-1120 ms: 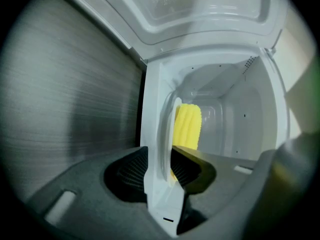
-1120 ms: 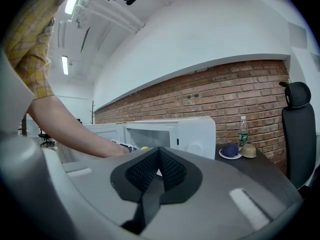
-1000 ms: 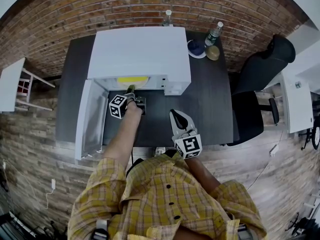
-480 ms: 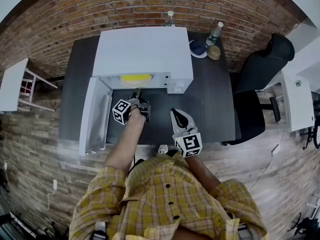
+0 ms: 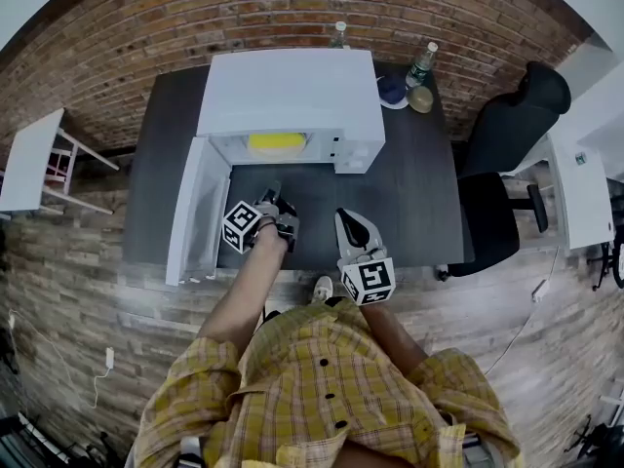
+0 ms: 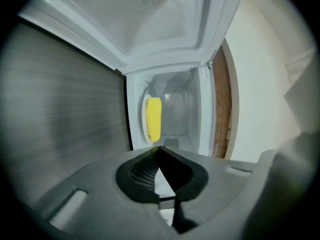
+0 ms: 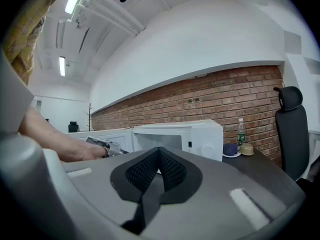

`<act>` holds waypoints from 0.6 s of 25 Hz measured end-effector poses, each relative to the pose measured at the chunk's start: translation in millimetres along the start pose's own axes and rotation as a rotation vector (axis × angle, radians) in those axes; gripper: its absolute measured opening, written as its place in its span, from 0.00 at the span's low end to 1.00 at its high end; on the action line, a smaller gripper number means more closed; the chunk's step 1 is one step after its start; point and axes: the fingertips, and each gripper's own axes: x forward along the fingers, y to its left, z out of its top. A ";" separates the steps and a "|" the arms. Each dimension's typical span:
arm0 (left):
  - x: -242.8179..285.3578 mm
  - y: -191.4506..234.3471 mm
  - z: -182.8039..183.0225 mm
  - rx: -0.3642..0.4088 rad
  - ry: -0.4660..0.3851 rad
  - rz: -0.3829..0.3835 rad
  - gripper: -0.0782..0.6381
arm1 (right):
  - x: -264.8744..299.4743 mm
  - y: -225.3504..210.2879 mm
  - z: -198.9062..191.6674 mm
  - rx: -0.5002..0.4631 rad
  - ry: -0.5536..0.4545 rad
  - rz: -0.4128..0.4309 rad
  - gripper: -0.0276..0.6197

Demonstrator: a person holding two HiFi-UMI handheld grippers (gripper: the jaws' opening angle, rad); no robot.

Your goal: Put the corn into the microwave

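The yellow corn (image 5: 276, 143) lies on the turntable inside the white microwave (image 5: 288, 91), whose door (image 5: 200, 213) stands swung open to the left. In the left gripper view the corn (image 6: 153, 119) shows ahead, well beyond the jaws. My left gripper (image 5: 276, 195) hovers over the dark table in front of the oven opening; its jaws are closing with nothing between them, and their tips (image 6: 159, 147) meet. My right gripper (image 5: 343, 214) is shut and empty near the table's front edge, pointing at the microwave (image 7: 200, 134).
Two bottles (image 5: 420, 64) and a small bowl on a plate (image 5: 420, 98) stand at the back right of the dark table (image 5: 419, 193). A black office chair (image 5: 507, 164) is to the right, and a white side table (image 5: 29, 159) to the left.
My left gripper has drawn back out of the microwave toward me and risen, leaving the corn inside, and its jaws have come together. The right gripper has shifted only slightly.
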 end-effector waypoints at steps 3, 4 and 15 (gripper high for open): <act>-23.5 -10.9 -10.5 0.032 0.027 -0.032 0.11 | -7.1 9.0 2.0 0.017 -0.009 -0.013 0.04; -31.9 -14.9 -13.9 0.042 0.036 -0.044 0.11 | -9.9 12.7 2.2 0.023 -0.011 -0.017 0.04; -118.5 -41.2 -29.4 0.205 0.091 -0.129 0.10 | -40.5 58.1 1.2 0.065 -0.015 -0.031 0.04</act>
